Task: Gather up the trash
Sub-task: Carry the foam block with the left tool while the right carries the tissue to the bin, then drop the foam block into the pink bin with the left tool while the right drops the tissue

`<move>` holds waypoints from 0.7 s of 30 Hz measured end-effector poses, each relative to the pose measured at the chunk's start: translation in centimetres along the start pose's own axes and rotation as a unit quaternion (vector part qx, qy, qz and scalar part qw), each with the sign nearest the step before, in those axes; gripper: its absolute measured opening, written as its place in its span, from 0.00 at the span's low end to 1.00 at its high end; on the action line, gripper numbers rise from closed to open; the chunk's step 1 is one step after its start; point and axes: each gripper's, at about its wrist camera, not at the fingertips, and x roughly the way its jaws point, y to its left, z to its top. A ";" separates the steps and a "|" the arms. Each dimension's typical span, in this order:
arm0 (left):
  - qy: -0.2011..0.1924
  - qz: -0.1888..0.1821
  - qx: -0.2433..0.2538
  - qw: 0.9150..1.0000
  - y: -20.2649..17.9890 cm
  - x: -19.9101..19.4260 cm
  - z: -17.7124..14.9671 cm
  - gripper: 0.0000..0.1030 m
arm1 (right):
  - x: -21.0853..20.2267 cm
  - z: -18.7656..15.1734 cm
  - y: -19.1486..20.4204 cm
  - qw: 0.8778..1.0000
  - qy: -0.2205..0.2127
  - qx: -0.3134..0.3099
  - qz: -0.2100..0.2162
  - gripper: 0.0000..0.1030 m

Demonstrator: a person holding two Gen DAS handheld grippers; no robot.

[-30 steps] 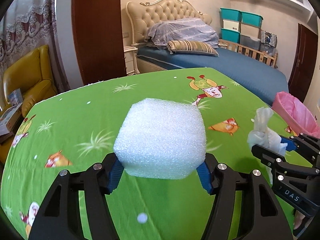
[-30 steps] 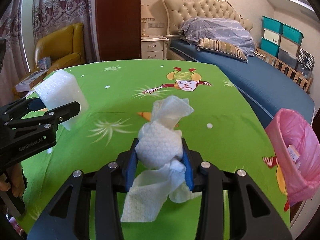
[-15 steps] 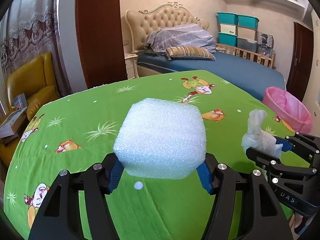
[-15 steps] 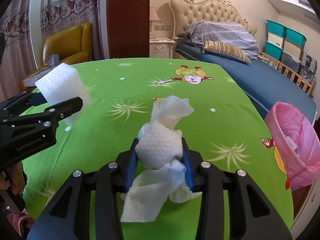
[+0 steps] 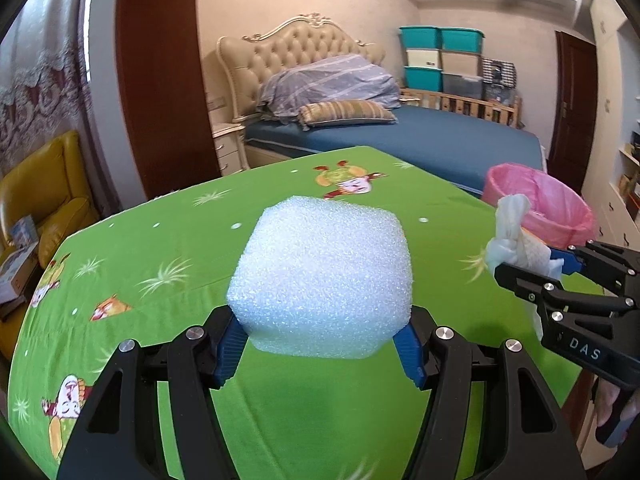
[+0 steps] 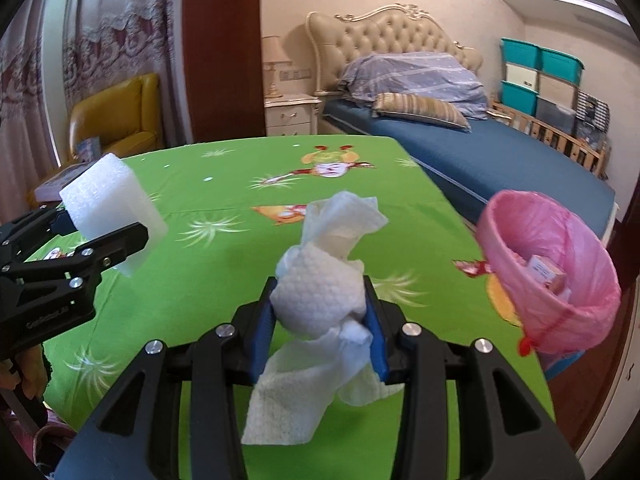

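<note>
The left gripper (image 5: 320, 354) has its blue-padded fingers (image 5: 230, 344) pressed against the two lower sides of a white foam block (image 5: 322, 276), which bulges up and forward past the fingertips, held clear above the green cartoon-print table (image 5: 168, 248). The right gripper (image 6: 320, 330) has its fingers (image 6: 376, 332) set narrow, clamped on a crumpled white paper towel (image 6: 324, 296); one twisted end rises ahead of the fingertips and a loose flap hangs down below them. Ahead and to the right of the right gripper's fingers, beside the table's edge, stands a bin lined with a pink bag (image 6: 556, 280), with a small box and other scraps lying inside. Seen from the right wrist, the left gripper (image 6: 94, 236) and its foam block (image 6: 112, 204) sit off to the left of the fingers, well apart from the paper towel. Beyond the table lies a bed (image 6: 480, 148) with a blue sheet.
</note>
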 end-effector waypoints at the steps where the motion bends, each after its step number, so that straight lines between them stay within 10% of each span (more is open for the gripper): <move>1: 0.000 -0.005 0.005 1.000 -0.6 0.1 0.2 0.58 | -0.2 -0.1 -0.4 1.000 -0.001 0.003 -0.003 0.38; 21: -0.002 -0.152 0.088 0.984 -16.0 5.2 8.5 0.58 | -3.7 0.5 -16.3 0.987 -0.042 0.072 -0.138 0.40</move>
